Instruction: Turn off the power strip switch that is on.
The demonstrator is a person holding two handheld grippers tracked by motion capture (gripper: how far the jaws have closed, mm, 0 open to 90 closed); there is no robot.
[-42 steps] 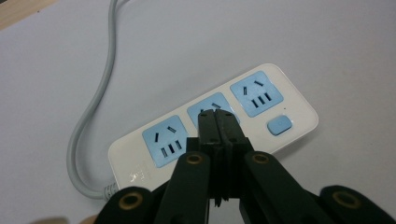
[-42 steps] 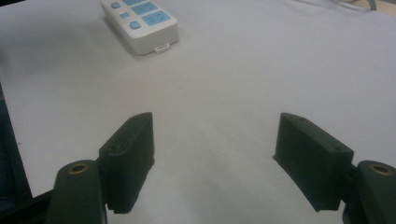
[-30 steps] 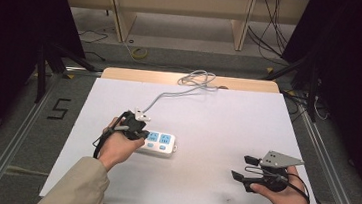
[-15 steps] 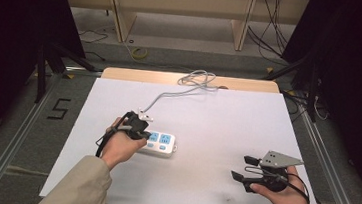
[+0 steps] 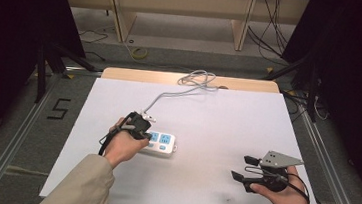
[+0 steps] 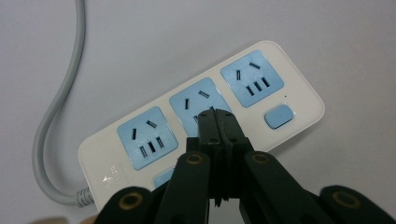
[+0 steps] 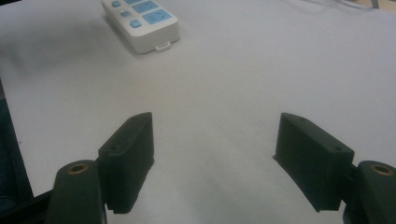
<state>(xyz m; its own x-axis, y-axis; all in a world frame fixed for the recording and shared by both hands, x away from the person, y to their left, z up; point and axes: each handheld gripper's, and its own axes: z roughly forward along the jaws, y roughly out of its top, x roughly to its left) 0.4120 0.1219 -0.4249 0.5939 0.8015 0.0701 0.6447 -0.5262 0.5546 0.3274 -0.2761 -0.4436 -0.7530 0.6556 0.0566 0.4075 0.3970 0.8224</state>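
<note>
A white power strip with three blue sockets lies on the white table, left of the middle. Its grey cable runs to the table's far edge. My left gripper is shut and empty, pointing down at the strip. In the left gripper view its closed tips sit over the middle socket of the strip; whether they touch it I cannot tell. My right gripper rests open near the front right, well apart from the strip. In the right gripper view its jaws stand wide over bare table, with the strip far off at the upper left.
The white table sheet has free room in the middle and right. The cable coils at the table's far wooden edge. Dark stands and loose wires stand on the floor around the table.
My left hand has edged slightly to the right over the strip. The right hand has stayed put.
</note>
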